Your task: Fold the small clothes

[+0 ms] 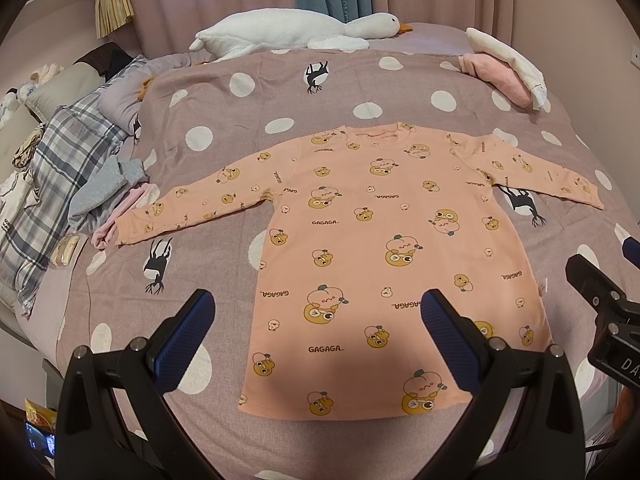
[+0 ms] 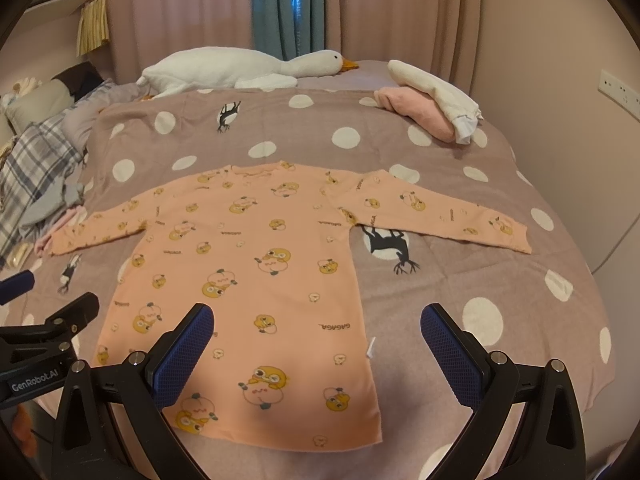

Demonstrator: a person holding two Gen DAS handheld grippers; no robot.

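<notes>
A small peach long-sleeved shirt (image 1: 384, 248) printed with cartoon ducks lies flat on the bed, both sleeves spread out, hem nearest me. My left gripper (image 1: 316, 320) hovers open above the hem's left part, holding nothing. In the right wrist view the same shirt (image 2: 248, 280) fills the centre-left. My right gripper (image 2: 318, 332) is open over the shirt's lower right edge, empty. The right gripper's body (image 1: 600, 292) shows at the right of the left wrist view; the left gripper's body (image 2: 48, 332) shows at the left of the right wrist view.
The bed carries a mauve polka-dot blanket (image 1: 240, 112). A white plush goose (image 1: 296, 32) lies along the far edge. Folded pink and white clothes (image 2: 432, 100) sit at the far right. A plaid quilt and a grey and pink clothes heap (image 1: 100, 192) lie at the left.
</notes>
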